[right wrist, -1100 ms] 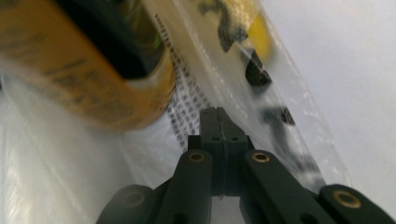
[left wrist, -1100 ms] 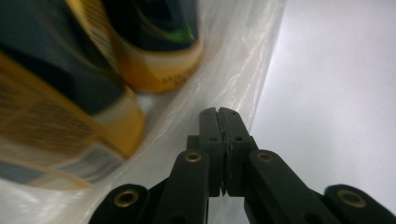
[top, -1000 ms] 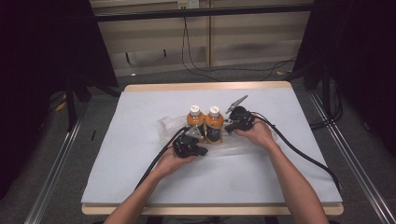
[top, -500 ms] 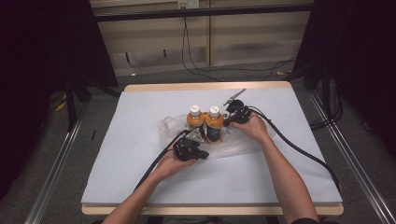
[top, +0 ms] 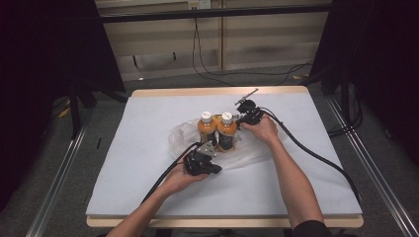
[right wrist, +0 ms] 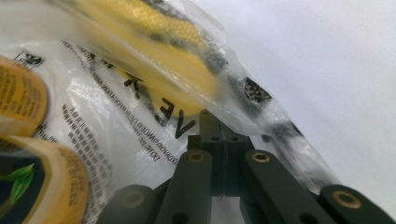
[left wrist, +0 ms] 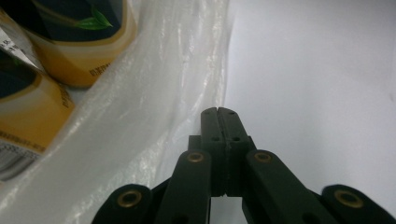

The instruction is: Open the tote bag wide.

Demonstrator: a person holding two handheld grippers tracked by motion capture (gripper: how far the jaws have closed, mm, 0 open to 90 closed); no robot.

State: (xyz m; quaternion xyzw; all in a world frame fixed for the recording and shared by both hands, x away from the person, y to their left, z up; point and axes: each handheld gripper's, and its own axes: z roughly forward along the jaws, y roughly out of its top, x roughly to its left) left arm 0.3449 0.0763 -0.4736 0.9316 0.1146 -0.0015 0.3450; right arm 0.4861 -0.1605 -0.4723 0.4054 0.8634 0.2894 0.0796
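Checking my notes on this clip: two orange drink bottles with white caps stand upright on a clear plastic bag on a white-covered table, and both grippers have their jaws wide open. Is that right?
Not quite: the jaws are shut, not open. The left gripper view shows the left gripper with its black jaws pressed together beside the clear plastic bag, and the right gripper view shows the right gripper closed at the bag too. The rest holds: two orange bottles stand upright on the white-covered table.

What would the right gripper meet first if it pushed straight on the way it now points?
Probably the clear plastic bag: film lies right over the right gripper at its shut jaw tips. Beyond it stand the orange bottles, though depth is unclear.
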